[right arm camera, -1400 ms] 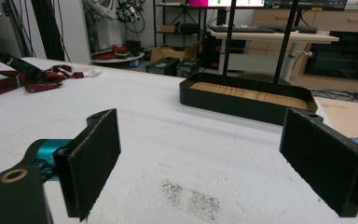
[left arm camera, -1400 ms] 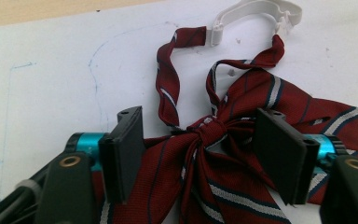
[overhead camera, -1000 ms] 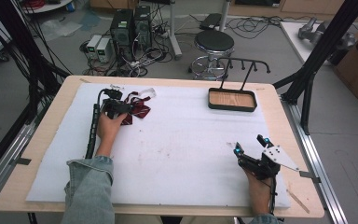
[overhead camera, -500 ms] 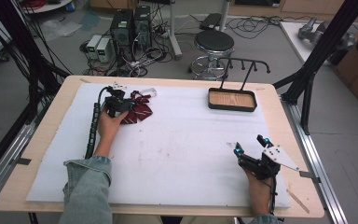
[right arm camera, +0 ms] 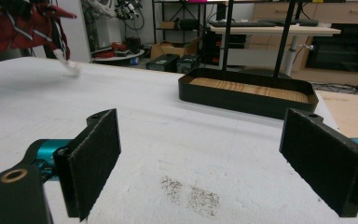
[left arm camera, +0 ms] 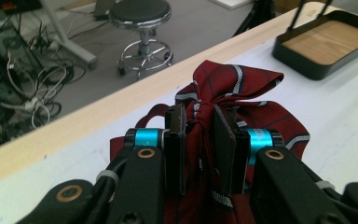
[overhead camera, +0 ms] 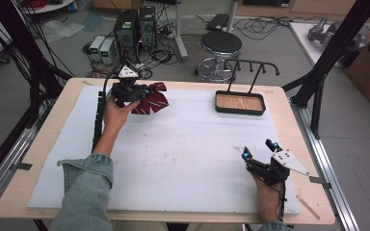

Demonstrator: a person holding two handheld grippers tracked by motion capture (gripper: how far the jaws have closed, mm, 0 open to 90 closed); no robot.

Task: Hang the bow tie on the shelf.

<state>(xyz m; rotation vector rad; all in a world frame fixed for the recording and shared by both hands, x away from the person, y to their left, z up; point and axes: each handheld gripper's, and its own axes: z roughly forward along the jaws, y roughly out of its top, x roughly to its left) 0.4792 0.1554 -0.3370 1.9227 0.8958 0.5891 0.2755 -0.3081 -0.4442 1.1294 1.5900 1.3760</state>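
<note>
We look down on a wooden tabletop [overhead camera: 38, 139] covered by a white foam mat [overhead camera: 183, 144], with a grey floor behind it in the upper part of the frame. There, in the upper left, we see computer boxes [overhead camera: 134, 26] amid tangled cables, and near the upper middle a round black stool [overhead camera: 224, 43].

At the upper left of the mat, a hand [overhead camera: 115, 115] in a denim sleeve [overhead camera: 84, 192] holds the left tongs [overhead camera: 139, 91]. In the left gripper view we see these tongs [left arm camera: 199, 140] pinching a dark red cloth with white and dark stripes [left arm camera: 233, 84]; the fabric is bunched into a gathered knot between the two black pads, and the rest spreads out beyond and below them. In the high view the cloth [overhead camera: 149, 101] lies at the upper left of the mat, just right of the hand, near the far edge of the tabletop.

Right of centre, in the upper part of the mat, stands a shallow black tray with a wooden floor [overhead camera: 239, 109], and a black rack of hooks [overhead camera: 253, 67] rises from it. The tray sits well apart from the cloth.

At the lower right, the other hand [overhead camera: 267, 197] holds the right tongs [overhead camera: 257, 149], spread wide with nothing between them. In the right gripper view they [right arm camera: 200, 163] stand open just above the bare mat, over a patch of dark specks [right arm camera: 191, 193], with the tray [right arm camera: 247, 100] beyond.
</note>
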